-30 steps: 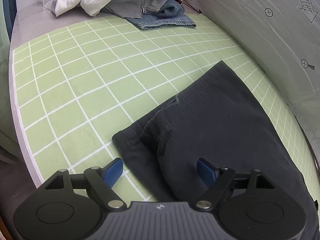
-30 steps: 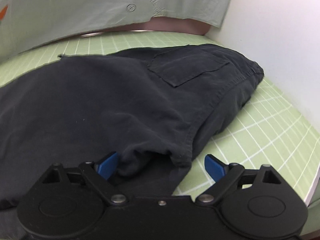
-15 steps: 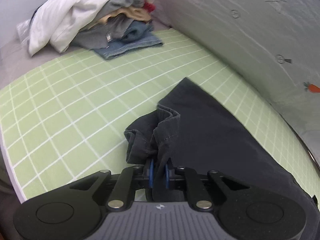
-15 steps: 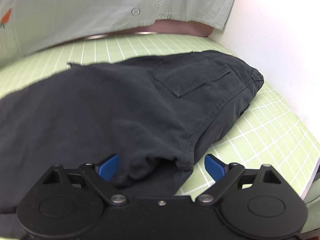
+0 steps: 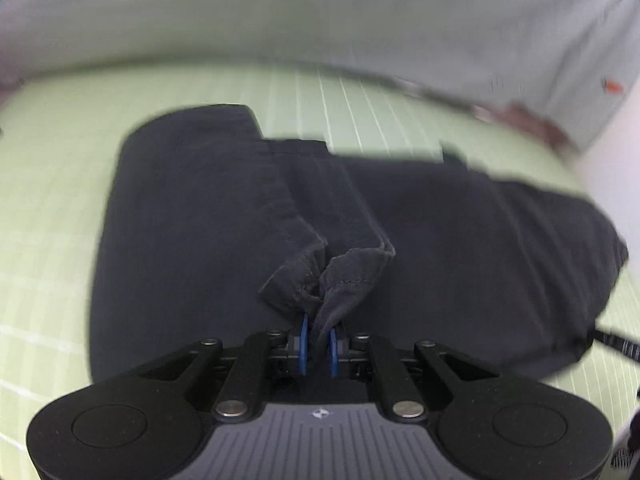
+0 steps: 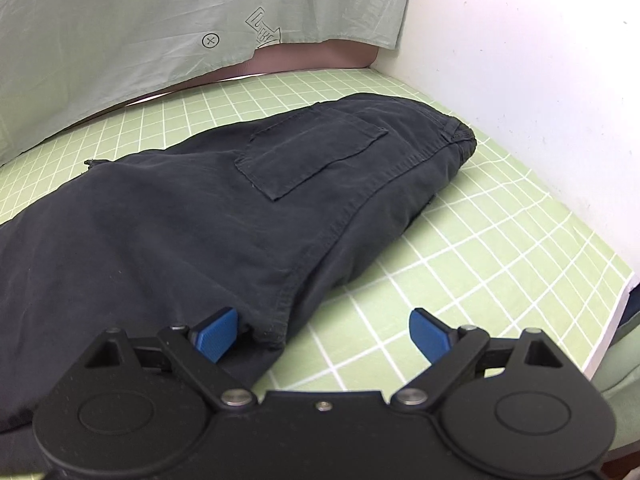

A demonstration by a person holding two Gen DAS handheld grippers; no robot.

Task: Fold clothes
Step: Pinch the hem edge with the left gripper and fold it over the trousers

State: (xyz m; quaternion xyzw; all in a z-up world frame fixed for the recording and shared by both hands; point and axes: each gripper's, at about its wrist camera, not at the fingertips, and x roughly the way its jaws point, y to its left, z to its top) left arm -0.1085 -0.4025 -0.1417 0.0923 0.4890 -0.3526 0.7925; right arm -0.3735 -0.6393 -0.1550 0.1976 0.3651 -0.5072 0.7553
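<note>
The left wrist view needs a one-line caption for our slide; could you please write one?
Left gripper shut on the hem of dark navy cotton trousers, lifted over the green checked mat.

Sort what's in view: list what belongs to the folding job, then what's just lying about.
Part of the job:
- dark trousers, hem pinched up
- left tongs, shut on that hem
- right tongs, open beside the trousers' edge
- green grid mat, the folding surface

Just lying about:
- pale printed sheet hanging behind
- white wall

Dark navy trousers [image 6: 200, 216], green white-gridded mat [image 6: 500, 216], blue fingers [image 6: 426, 330]
</note>
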